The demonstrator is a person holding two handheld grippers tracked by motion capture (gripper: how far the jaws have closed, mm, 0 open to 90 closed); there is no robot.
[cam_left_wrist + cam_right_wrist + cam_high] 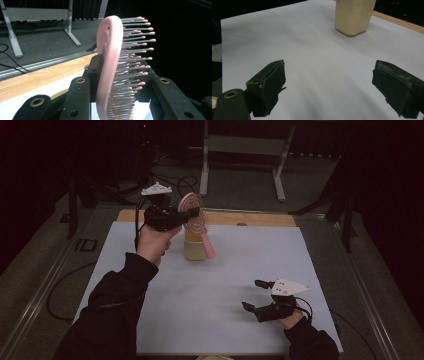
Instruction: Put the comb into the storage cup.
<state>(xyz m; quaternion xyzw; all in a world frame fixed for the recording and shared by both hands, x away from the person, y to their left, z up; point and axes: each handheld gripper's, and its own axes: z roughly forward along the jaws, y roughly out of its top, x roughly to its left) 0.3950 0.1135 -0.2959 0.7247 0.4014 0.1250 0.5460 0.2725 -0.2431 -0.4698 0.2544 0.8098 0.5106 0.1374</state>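
Nearest the high camera, the right gripper [261,296] rests low on the white sheet covering the table [225,320], well in front of the cream plastic cup-like holder [194,247] and off to its right. Its fingers [268,85] stand wide apart with nothing between them, probably parked out of the way while the other hand works.

Above and just behind that holder, the left gripper [192,216] is raised off the table, its fingers [96,71] clamped on the head of a pink oval hairbrush with pink-tipped bristles [112,62]. One pad presses the smooth back, the other the bristle side, so the grip sits across the thickest part. In the high view the brush's handle [207,245] hangs down toward the holder's mouth, seemingly still inside or just at its rim; I cannot tell which. Holding it by the head keeps the handle free, which suits standing the brush in the holder or drawing it out.
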